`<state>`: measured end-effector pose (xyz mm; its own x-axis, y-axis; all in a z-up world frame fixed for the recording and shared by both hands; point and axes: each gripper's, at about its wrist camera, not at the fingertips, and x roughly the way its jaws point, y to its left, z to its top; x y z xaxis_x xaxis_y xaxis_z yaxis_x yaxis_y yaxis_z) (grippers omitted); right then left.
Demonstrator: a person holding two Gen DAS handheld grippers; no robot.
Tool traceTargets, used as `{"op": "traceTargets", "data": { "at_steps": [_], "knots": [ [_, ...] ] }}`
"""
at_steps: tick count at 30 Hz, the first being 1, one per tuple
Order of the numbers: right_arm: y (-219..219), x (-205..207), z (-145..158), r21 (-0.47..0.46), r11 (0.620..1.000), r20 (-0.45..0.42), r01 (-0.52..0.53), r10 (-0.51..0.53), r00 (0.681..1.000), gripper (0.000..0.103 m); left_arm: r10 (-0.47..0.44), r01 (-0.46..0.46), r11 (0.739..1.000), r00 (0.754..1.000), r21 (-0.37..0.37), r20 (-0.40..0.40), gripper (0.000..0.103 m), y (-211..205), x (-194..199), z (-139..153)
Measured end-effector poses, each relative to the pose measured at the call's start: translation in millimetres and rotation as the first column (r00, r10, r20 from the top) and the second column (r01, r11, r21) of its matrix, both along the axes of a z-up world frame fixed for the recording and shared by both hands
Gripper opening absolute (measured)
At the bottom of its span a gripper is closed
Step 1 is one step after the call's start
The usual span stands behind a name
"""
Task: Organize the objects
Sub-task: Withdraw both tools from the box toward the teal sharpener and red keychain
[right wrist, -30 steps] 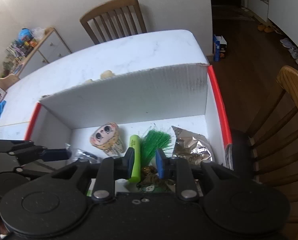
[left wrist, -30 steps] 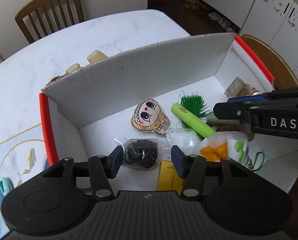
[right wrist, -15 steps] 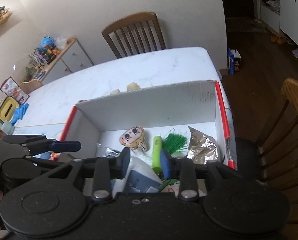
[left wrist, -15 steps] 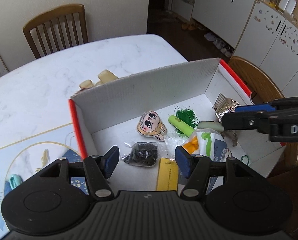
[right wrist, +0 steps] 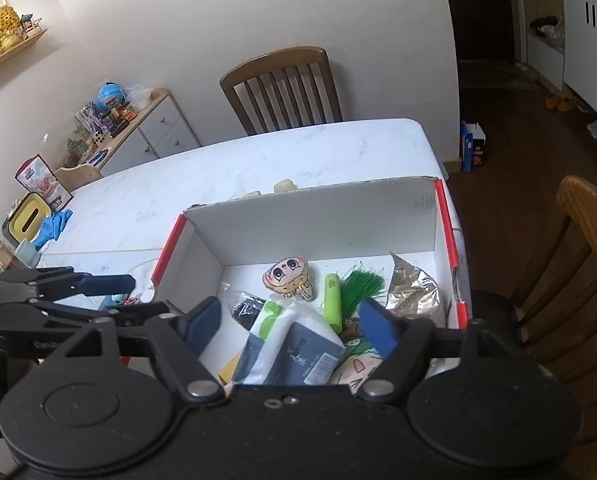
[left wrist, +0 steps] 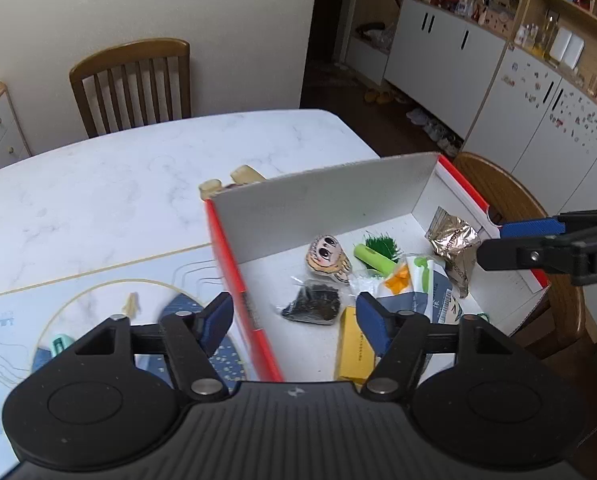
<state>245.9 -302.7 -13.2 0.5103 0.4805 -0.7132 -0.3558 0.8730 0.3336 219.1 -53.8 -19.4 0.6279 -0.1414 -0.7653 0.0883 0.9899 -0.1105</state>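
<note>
I'm looking down into the white corrugated box with red edge strips (right wrist: 442, 216), which sits on the right end of the white marble-look table (left wrist: 98, 184) and holds what I've gathered: a cartoon-face charm (right wrist: 288, 278), a lime-green tube (right wrist: 332, 298), a green bristly tuft (right wrist: 362, 286), a crinkled gold foil packet (right wrist: 414, 292), a clear bag of dark bits (left wrist: 314, 304), a yellow card (left wrist: 352, 350) and a white-and-navy wipes pack (right wrist: 294, 350). The box's long axis runs left to right, its tall flap on the far side; the tube lies near-to-far.

My left gripper (left wrist: 294, 320) hangs over the box's left wall, jaws opening with nothing between them. My right gripper (right wrist: 290, 326) hovers above the wipes pack, jaws also opening, pads clear of it.

What worries me: the pile is heaped at the near right, so another drop there could slide over the low near edge. Small pale objects (left wrist: 234, 180) sit behind the tall flap, half hidden; reaching over could knock the flap. A small teal item (left wrist: 60, 344) on the blue patterned mat (left wrist: 178, 308) at the left seems unsorted.
</note>
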Motion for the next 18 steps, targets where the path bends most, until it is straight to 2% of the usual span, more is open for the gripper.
{"op": "traceTargets", "data": {
  "at_steps": [2,7,10,15,18],
  "knots": [
    [4,-7,3,-0.001,1.0,0.015,-0.005,0.005,1.0,0.085,0.01,-0.01,1.0,1.0,-0.008,0.019,0.08,9,-6,4],
    [23,-25,9,-0.01,1.0,0.045,-0.027,0.028,0.999,0.095,0.03,-0.029,0.999,0.998,-0.014,0.047,0.08,34,-18,10],
    [41,-35,12,-0.011,0.998,0.058,-0.054,0.055,0.997,0.098,0.044,-0.043,0.999,0.998,-0.014,0.055,0.086,51,-25,12],
    [74,-49,17,-0.003,0.996,0.072,-0.094,0.094,0.993,0.1,0.057,-0.056,0.998,0.997,-0.024,0.045,0.088,81,-32,10],
    [95,-55,19,-0.002,0.994,0.074,-0.113,0.113,0.991,0.1,0.07,-0.068,0.996,0.997,-0.057,0.041,0.089,105,-36,8]
  ]
}}
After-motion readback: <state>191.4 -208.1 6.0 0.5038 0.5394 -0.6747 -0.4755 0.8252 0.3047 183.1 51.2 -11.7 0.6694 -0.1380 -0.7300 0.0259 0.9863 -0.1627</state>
